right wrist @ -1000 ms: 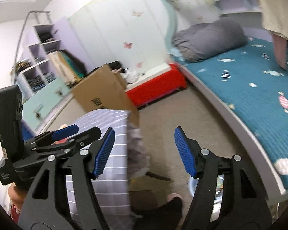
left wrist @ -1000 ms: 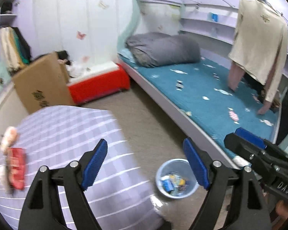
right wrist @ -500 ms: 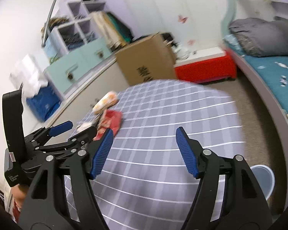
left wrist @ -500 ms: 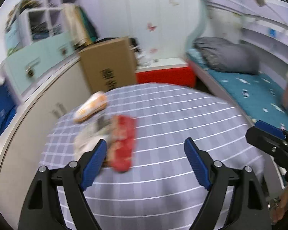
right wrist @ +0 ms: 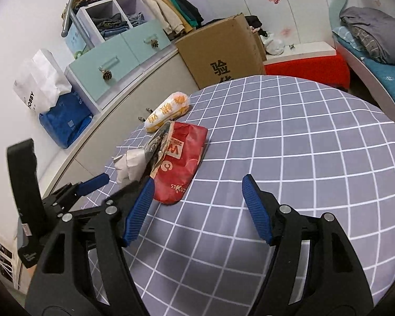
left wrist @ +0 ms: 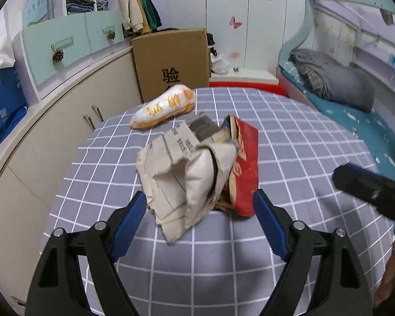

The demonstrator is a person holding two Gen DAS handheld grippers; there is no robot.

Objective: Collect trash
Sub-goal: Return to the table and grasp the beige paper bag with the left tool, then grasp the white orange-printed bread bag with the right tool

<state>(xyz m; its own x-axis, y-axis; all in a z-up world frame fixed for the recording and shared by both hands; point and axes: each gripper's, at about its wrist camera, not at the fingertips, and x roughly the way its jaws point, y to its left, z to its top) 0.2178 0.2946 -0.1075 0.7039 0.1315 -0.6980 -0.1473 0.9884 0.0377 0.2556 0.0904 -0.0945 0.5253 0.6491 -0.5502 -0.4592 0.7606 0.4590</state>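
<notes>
— Grey checked cloth (left wrist: pixel 289 137) covers the table, and all the trash sits on it, toward the side nearest the cream cabinets (left wrist: pixel 65 121).

— What trash exactly?

— Three pieces. A crumpled beige paper bag (left wrist: pixel 181 173) lies closest to the left gripper (left wrist: pixel 200 218), a red snack wrapper (left wrist: pixel 246 163) leans against its right side, touching it, and an orange-and-white packet (left wrist: pixel 166 106) lies apart from them, farther back by the table's edge.

— Is the left gripper holding anything?

— No. Its blue pads stand wide apart, one on each side of the paper bag's near end. From this angle I can't tell whether the tips touch the paper; no pad looks pressed on it.

— And the other one?

— The right gripper (right wrist: pixel 197 208) also has its jaws spread, with only bare cloth between them. The red wrapper (right wrist: pixel 183 163) lies just beyond its left pad. The left gripper (right wrist: pixel 92 184) shows beside it at the left of that view.

— Behind the table?

— A brown cardboard box (left wrist: pixel 171 63) with printed characters stands past the far edge, and a bed with a teal cover (left wrist: pixel 355 115) and grey bedding (left wrist: pixel 334 76) runs along the right.
</notes>
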